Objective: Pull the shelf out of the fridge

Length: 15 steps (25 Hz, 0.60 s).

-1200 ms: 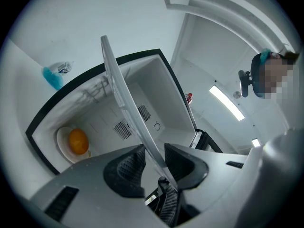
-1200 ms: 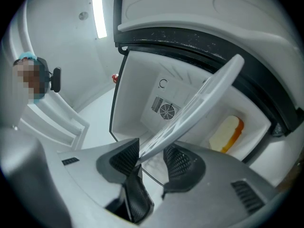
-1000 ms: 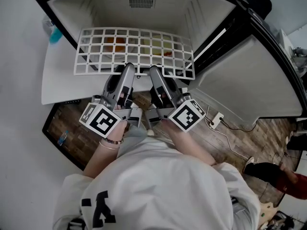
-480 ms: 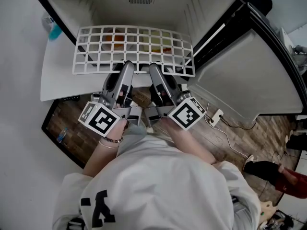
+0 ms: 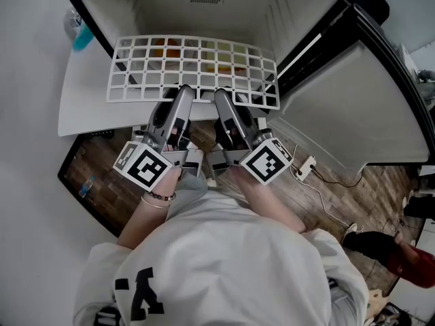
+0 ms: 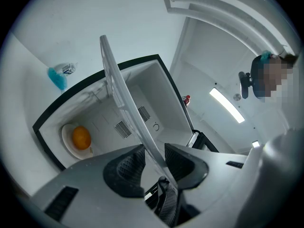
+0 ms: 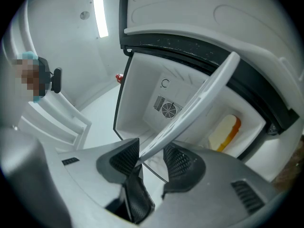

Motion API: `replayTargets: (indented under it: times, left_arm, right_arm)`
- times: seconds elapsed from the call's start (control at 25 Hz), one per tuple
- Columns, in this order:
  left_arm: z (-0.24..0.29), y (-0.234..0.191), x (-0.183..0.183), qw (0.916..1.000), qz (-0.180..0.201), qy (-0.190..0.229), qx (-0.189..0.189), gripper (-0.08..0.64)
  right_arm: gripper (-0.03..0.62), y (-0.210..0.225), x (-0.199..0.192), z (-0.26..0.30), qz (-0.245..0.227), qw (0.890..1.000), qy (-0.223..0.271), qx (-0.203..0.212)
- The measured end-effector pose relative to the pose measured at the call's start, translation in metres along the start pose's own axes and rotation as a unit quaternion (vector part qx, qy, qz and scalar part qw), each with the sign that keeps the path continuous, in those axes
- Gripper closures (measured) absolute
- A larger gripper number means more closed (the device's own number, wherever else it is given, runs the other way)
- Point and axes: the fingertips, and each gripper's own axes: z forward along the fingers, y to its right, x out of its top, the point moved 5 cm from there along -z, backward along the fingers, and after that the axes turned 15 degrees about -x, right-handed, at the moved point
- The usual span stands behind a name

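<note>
left gripper (image 5: pixel 183 92) and right gripper (image 5: pixel 221 95) both clamped side by side on front edge of wire shelf (image 5: pixel 194 63), which lies at 12 o'clock from them, largely out of the open fridge (image 5: pixel 238 9), long axis 9-to-3, so pull likely goes toward 6

White-walled room, wood-plank floor (image 5: pixel 387 202)
A long ceiling light (image 6: pixel 227 106) is glowing overhead; a plain white wall (image 5: pixel 30 100) is rising at the left, and a white power strip (image 5: pixel 307 166) with its cord is lying on the planks.
</note>
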Motion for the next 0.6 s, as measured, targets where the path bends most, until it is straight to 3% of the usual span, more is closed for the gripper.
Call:
replayTargets:
  times: [0.6]
  left_arm:
    - [-0.0084,0.0058,-0.0021,1.0,-0.001,0.009,-0.001,0.428]
  right_arm:
    - [0.418,-0.0038,-0.002,-0.0071,-0.009,1.0,-0.004,0.007]
